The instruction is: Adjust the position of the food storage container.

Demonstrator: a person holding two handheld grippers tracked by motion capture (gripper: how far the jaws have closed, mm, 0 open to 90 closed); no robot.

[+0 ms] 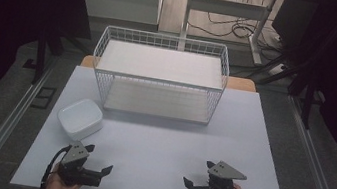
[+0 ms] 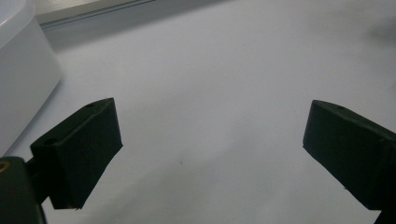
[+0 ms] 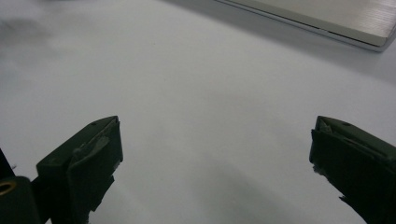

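Left gripper [image 1: 97,159] jaws spread wide, nothing between them, low over the desk [image 1: 158,148] at the near edge. Right gripper [image 1: 199,173] same: spread, empty, near edge. White lidded box [image 1: 80,118] sits just beyond the left gripper, apart from it; its wall shows at the left gripper view's edge [image 2: 21,79]. Wire shelf rack [image 1: 159,75] at the back of the desk, both tiers bare. Judgement: nothing started, box untouched; grasp and placement all left. Box contents hidden; room around is dark.
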